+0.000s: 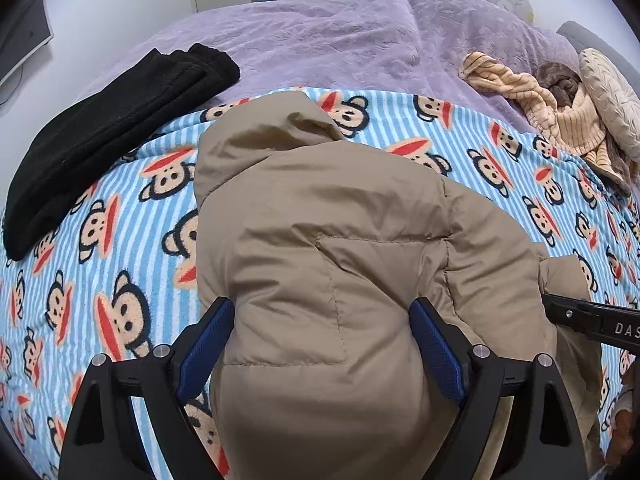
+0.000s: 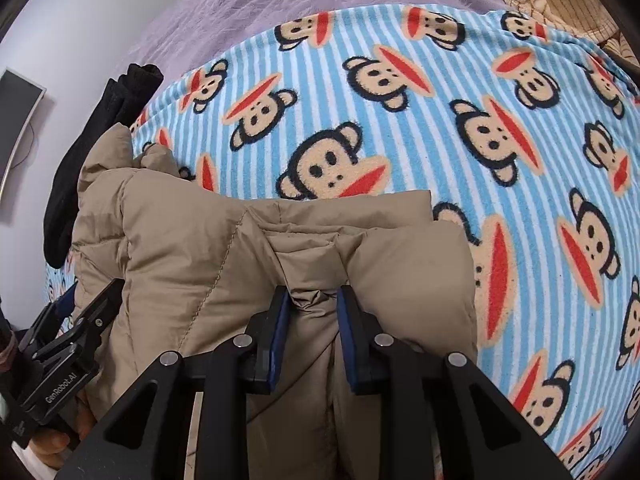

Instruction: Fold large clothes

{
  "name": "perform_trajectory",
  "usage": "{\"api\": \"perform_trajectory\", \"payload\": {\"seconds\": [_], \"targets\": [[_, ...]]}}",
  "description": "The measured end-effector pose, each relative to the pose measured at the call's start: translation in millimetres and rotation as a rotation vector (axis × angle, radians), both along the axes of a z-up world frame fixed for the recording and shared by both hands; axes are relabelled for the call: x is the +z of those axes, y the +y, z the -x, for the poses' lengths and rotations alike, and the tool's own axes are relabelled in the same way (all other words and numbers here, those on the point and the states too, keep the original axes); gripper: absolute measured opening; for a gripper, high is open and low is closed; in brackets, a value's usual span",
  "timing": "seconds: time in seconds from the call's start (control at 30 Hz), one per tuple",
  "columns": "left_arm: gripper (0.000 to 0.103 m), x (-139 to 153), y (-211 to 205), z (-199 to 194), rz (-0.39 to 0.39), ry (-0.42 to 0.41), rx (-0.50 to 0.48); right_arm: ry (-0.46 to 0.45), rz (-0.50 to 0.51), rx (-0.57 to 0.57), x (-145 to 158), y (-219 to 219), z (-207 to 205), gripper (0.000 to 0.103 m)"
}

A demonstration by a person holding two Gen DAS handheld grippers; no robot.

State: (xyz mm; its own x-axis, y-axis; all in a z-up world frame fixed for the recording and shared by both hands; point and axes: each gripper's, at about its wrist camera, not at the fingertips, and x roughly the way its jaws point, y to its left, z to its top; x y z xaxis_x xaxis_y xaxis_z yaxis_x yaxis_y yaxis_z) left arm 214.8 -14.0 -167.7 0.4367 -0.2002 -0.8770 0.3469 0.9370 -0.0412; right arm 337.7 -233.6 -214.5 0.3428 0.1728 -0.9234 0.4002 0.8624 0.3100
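**Desk:** What do you have on the left wrist view?

**Me:** I see the tan puffer jacket point(image 1: 340, 240) lying on the blue striped monkey-print blanket point(image 1: 120, 240), hood end away from me. My left gripper point(image 1: 322, 344) stands wide, its blue pads point(image 1: 206, 344) on either side of a thick padded bulge of the jacket. Whether the pads press the fabric I cannot tell; it fills the space between them.

**Desk:** And the right?

**Me:** My right gripper point(image 2: 312, 340) is nearly closed and pinches a bunched fold of the jacket point(image 2: 224, 248) between its pads point(image 2: 280, 332). The fabric puckers right at the fingertips. That pinch sits on the jacket edge closest to the camera, with the quilted panels spreading out behind it.

**Desk:** Can each camera see the other tool?

**Me:** Yes. In the left view the right gripper point(image 1: 592, 318) comes in from the right edge onto the jacket's side. In the right view the left gripper point(image 2: 68, 344) is at the lower left, against the jacket, with a hand point(image 2: 52, 444) partly visible under it.

**Desk:** Anything else on the bed?

**Me:** A folded black garment point(image 1: 108, 140) lies on the left, across the blanket edge and the purple bedspread point(image 1: 320, 40). A beige ribbed knit garment point(image 1: 552, 108) is heaped at the far right beside a round cushion point(image 1: 612, 96).
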Motion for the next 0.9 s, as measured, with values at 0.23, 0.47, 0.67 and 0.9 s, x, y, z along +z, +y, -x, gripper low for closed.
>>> {"api": "perform_trajectory", "payload": {"seconds": [0.23,0.47,0.67,0.9], "targets": [[0.089,24,20,20,-0.006,0.002,0.017,-0.016,-0.028,0.028,30,9,25,0.029],[0.089,34,58,67,-0.006,0.024,0.037,-0.034,-0.040,0.093,56,33,63,0.029],[0.089,20,78,103,0.004,0.097,0.059,-0.024,-0.030,0.126,62,54,97,0.029],[0.089,22,80,117,0.006,0.123,0.046,0.021,-0.038,0.090,57,58,123,0.029]]}}
